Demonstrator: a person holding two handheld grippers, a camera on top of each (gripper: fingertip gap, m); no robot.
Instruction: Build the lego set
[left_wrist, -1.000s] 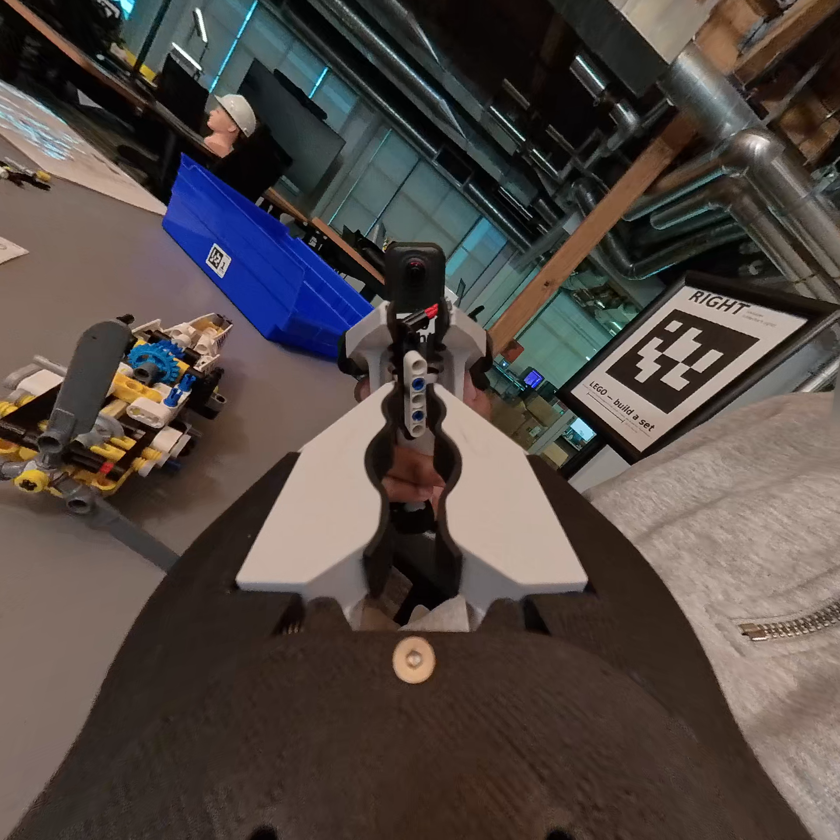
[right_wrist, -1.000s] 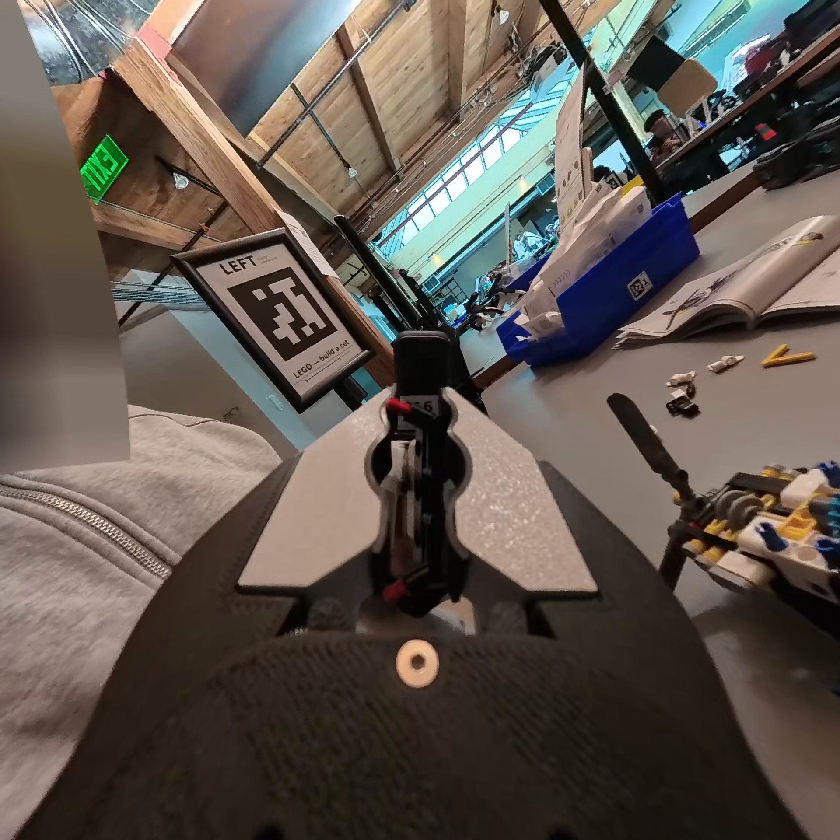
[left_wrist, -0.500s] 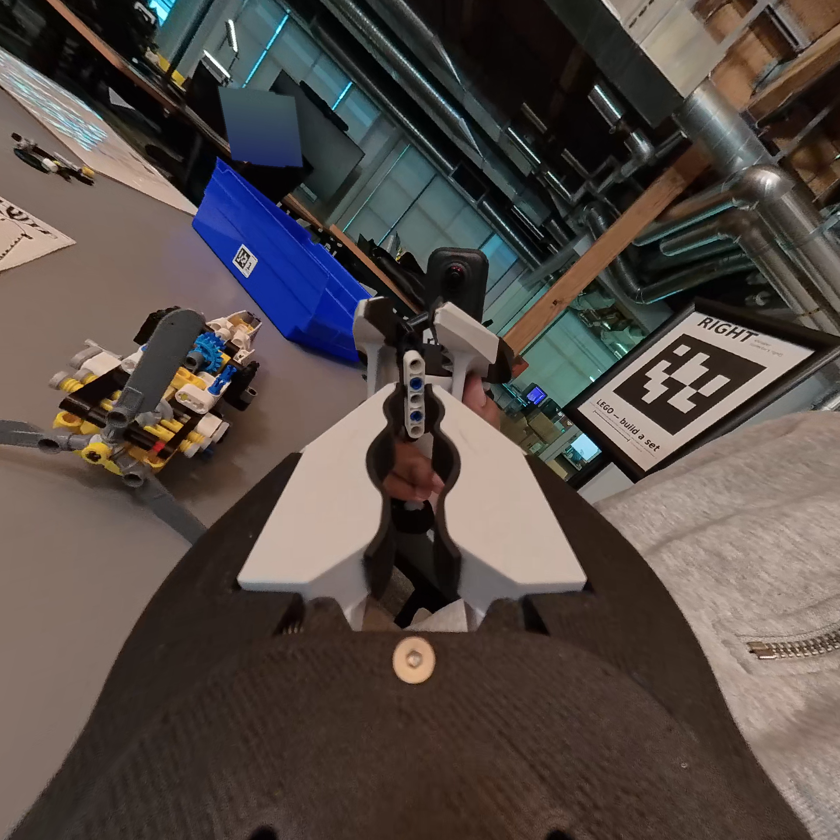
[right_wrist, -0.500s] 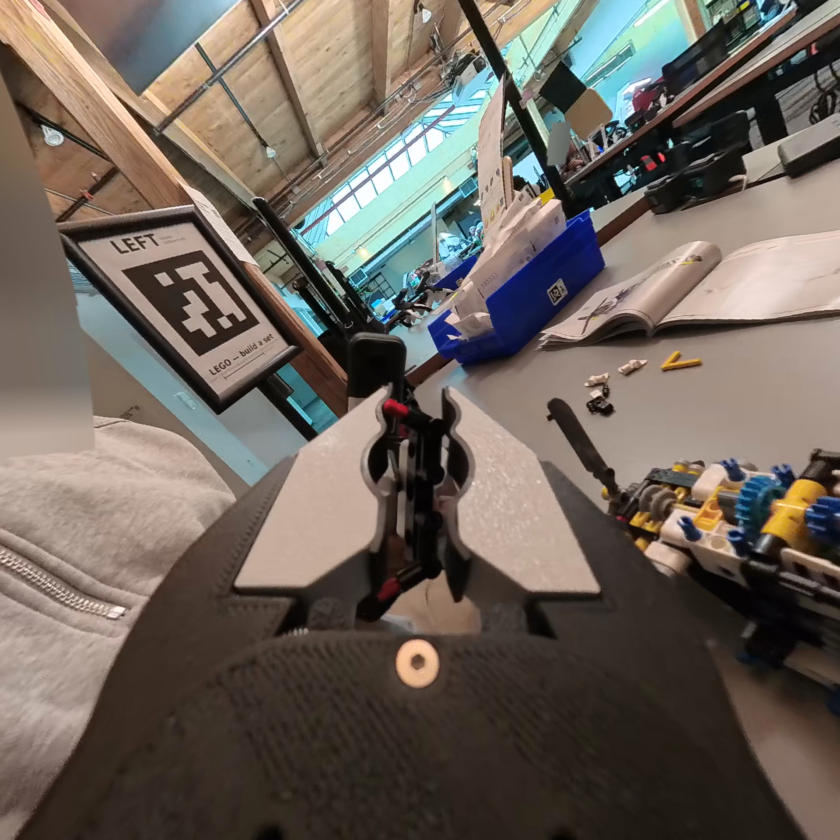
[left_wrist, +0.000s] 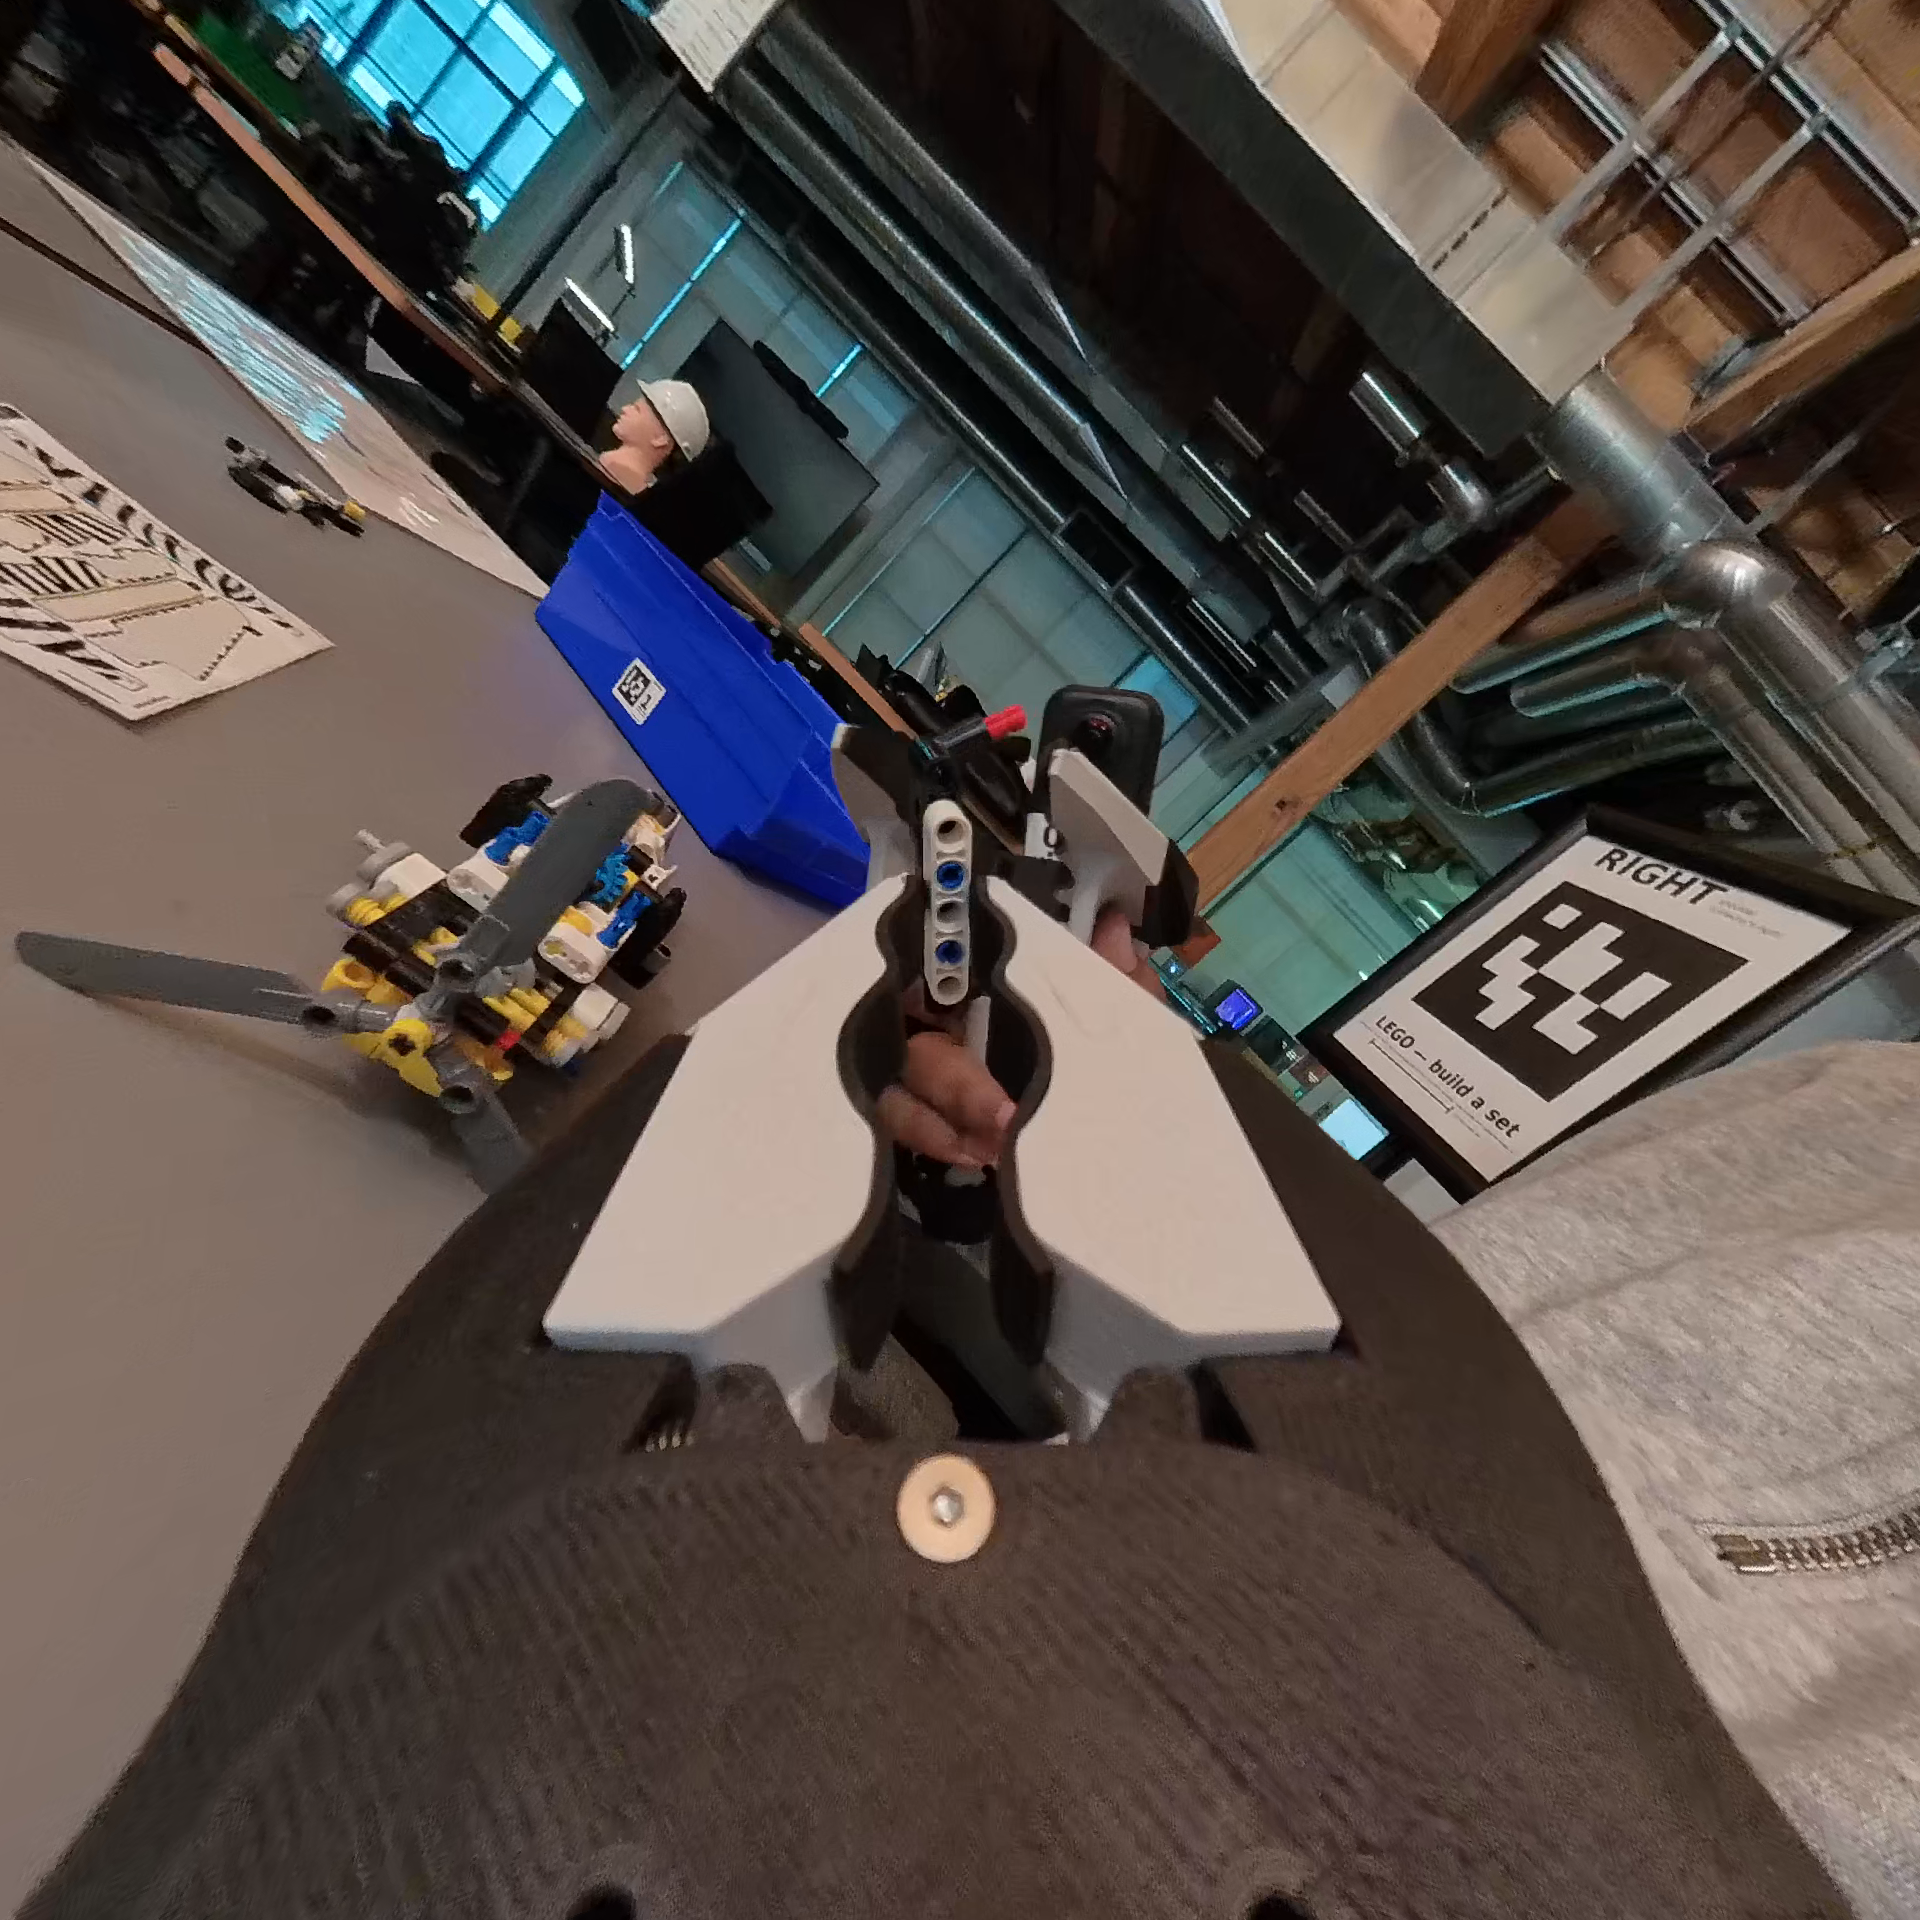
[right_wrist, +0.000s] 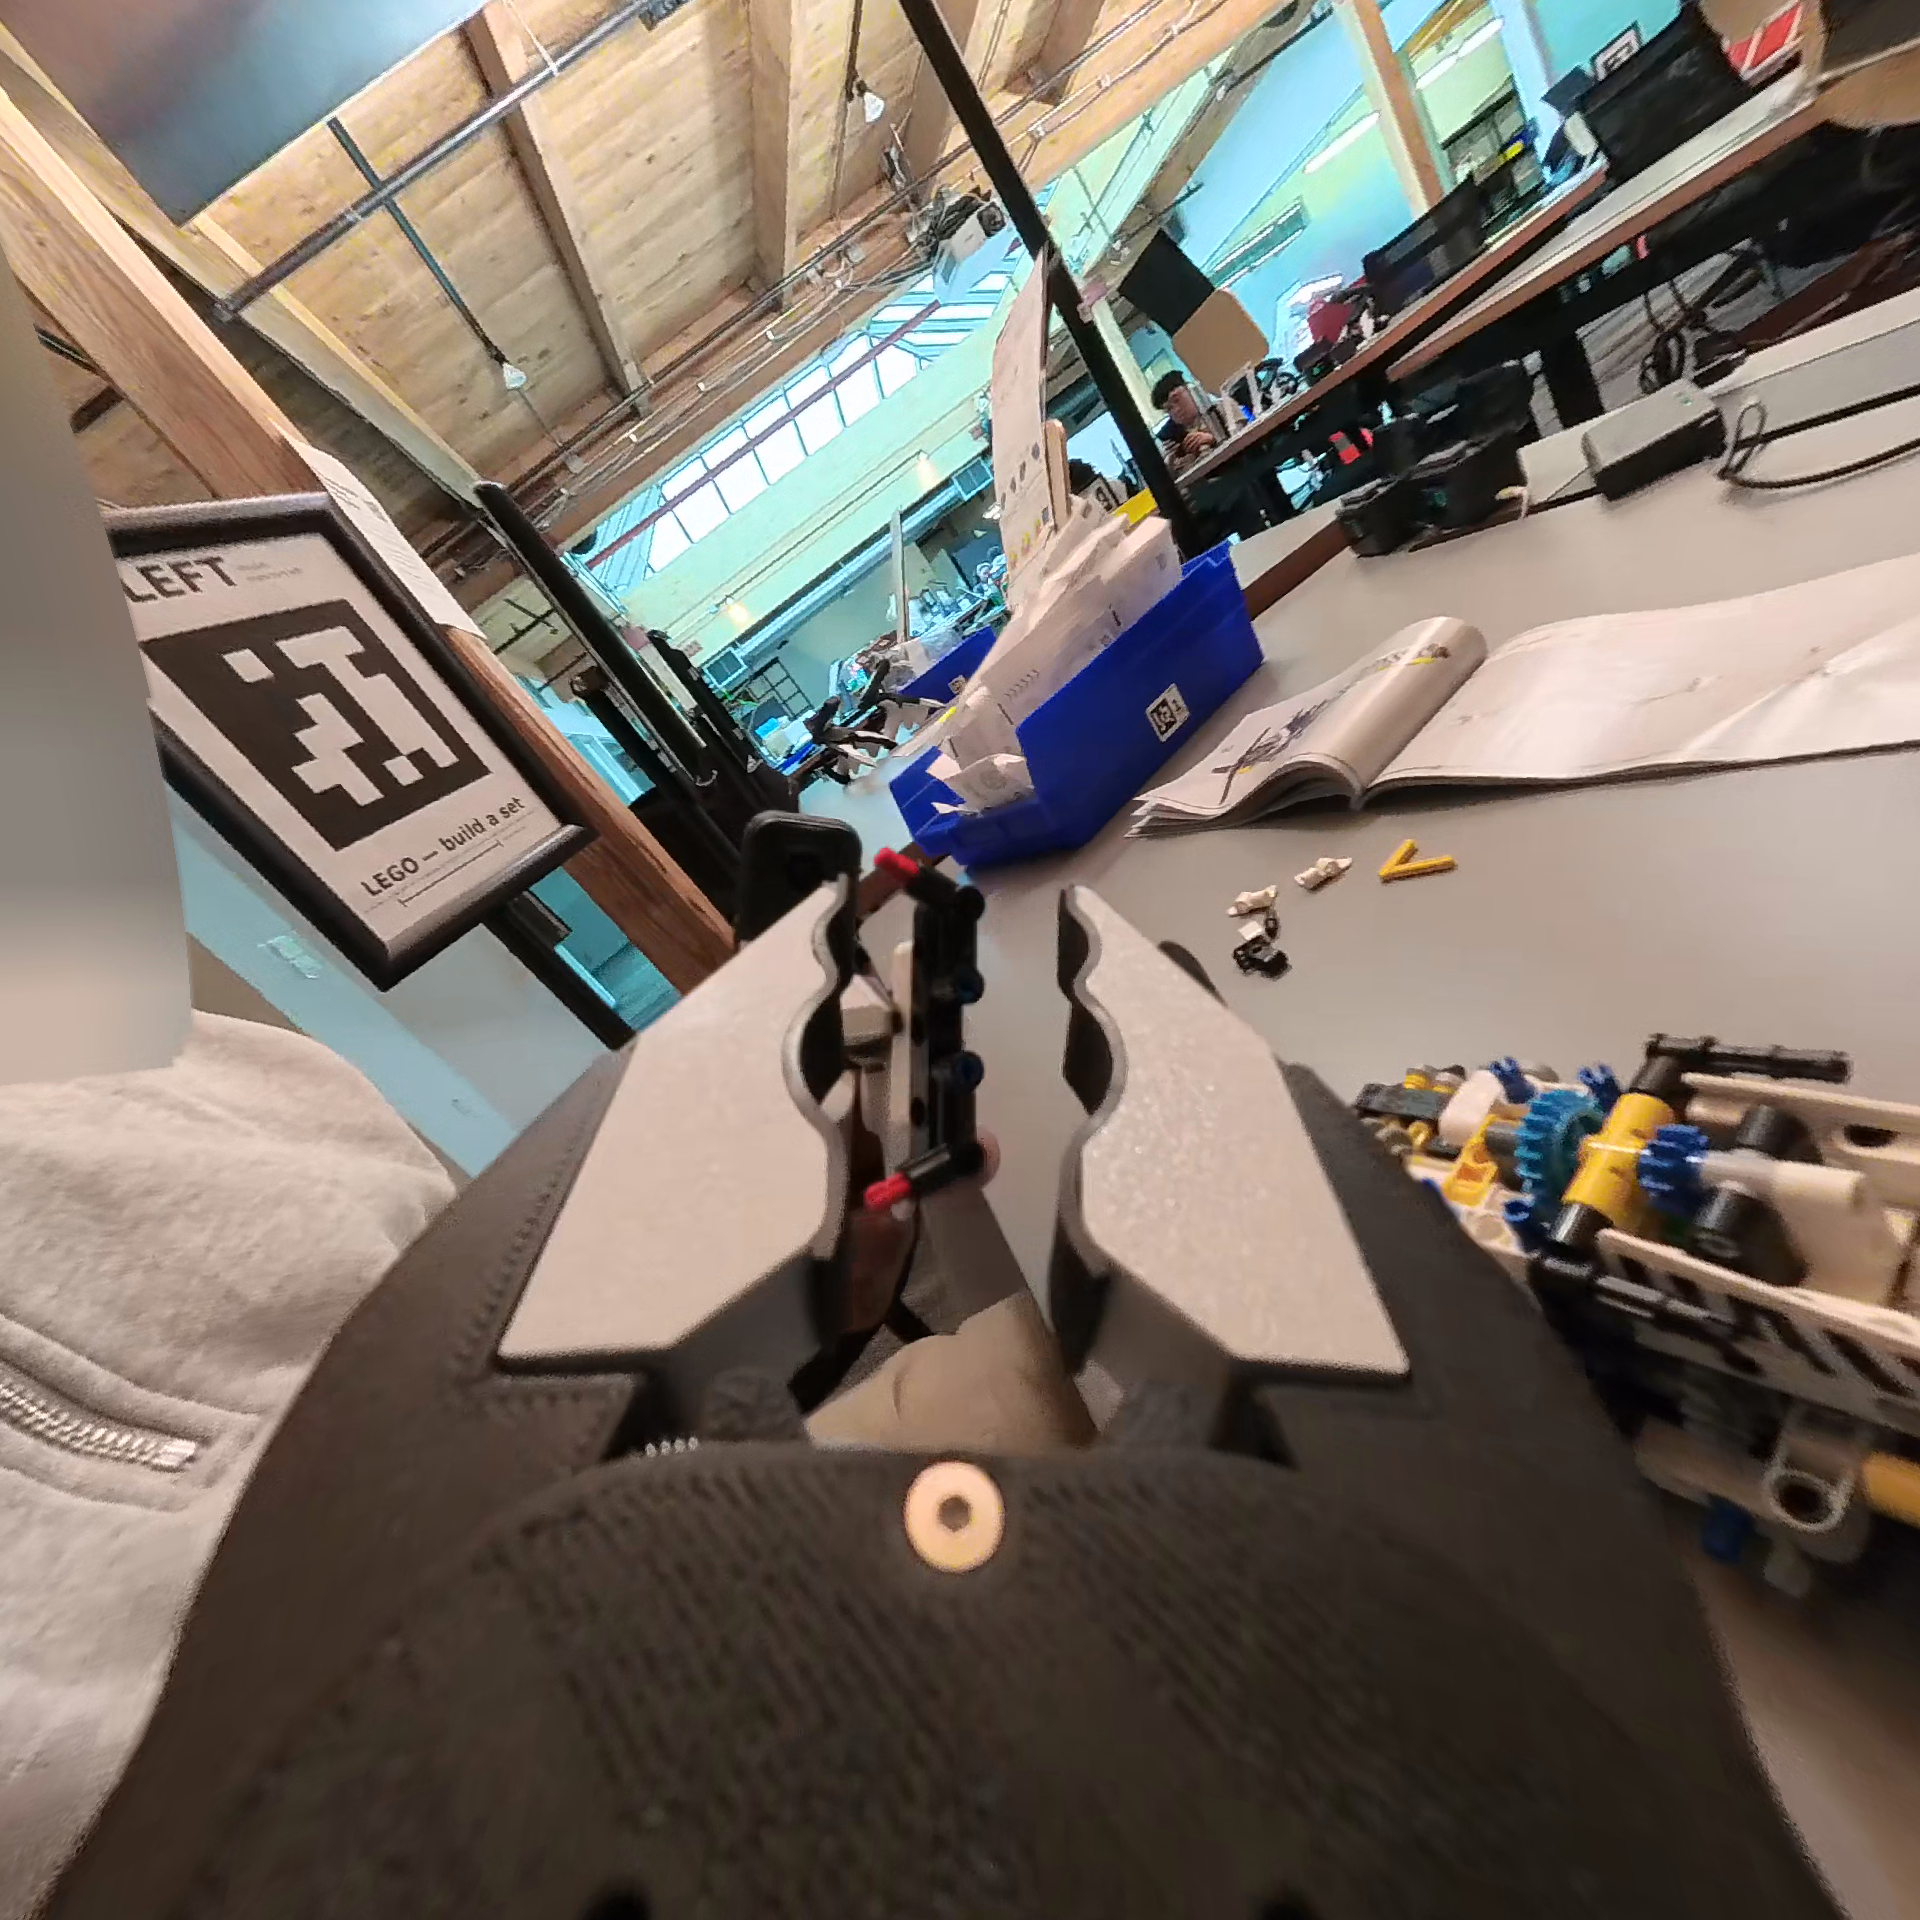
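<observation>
My left gripper (left_wrist: 948, 896) is shut on a white beam with blue pins (left_wrist: 945, 914), held up in the air. A black beam with red pin ends (right_wrist: 940, 1039) is joined to that white beam (right_wrist: 902, 997). My right gripper (right_wrist: 951, 914) faces the left one and is open, its fingers (right_wrist: 1143, 1091) standing apart on both sides of the black beam without touching it. It also shows in the left wrist view (left_wrist: 977, 790), open. The partly built yellow, white and black model (left_wrist: 499, 935) with a grey propeller lies on the grey table (left_wrist: 208, 1195), close beside my right gripper (right_wrist: 1621, 1174).
A blue bin (right_wrist: 1101, 717) with white bags and an open instruction booklet (right_wrist: 1558, 707) lie farther back. Small loose pieces (right_wrist: 1257, 925) and a yellow piece (right_wrist: 1413, 862) lie between. A sticker sheet (left_wrist: 114, 592) lies at the far left. A grey sweatshirt (left_wrist: 1714, 1351) is close by. The grippers are tip to tip, or close to it. The yellow piece (right_wrist: 1413, 862) is about equally far from each gripper, around 25 cm.
My right gripper has opened and let go of the black beam, which stays on the white beam in my left gripper. Both grippers have turned more toward the table and model.
</observation>
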